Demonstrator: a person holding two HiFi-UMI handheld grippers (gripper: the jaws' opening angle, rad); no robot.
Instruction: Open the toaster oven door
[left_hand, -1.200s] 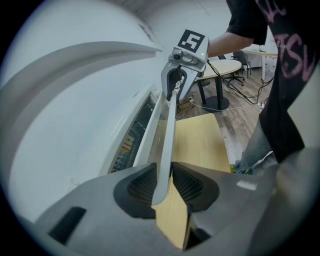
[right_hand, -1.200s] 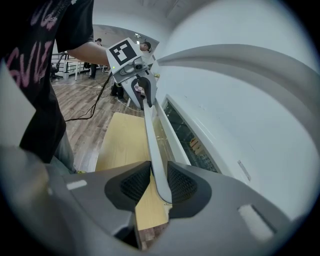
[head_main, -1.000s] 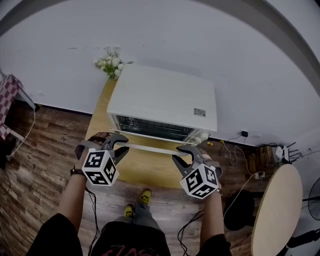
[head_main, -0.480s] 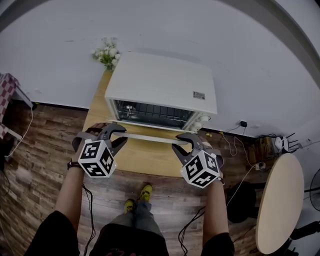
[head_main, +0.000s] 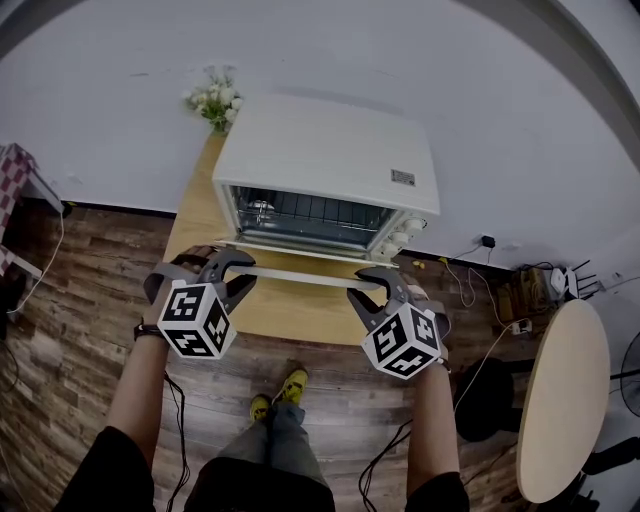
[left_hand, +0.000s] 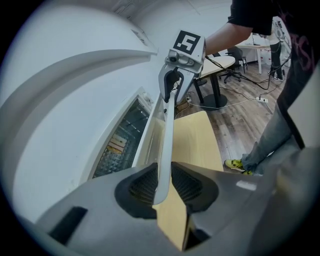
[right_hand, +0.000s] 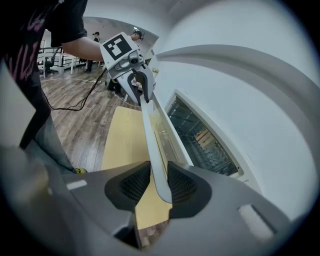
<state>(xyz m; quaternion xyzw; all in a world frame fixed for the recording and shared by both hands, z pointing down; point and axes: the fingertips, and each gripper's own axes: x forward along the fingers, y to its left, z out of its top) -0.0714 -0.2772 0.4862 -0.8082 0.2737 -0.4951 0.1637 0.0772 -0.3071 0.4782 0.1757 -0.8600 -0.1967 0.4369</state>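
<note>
Head view: left gripper (head_main: 236, 268) and right gripper (head_main: 375, 287) sit on opposite ends of the handle (head_main: 300, 277). The toaster oven (head_main: 330, 165) stands just beyond their tips on the table (head_main: 275, 318). Only the gripper views settle the grip: each pair of ribbed pads is pinched narrow on that white bar, with the other gripper at its far end. They also catch the wire rack (left_hand: 120, 145) inside, beside the bar. Against a second ago, the door (right_hand: 167, 142) hangs further out from the oven's front, more rack shows, and both grippers have come down toward the person.
</note>
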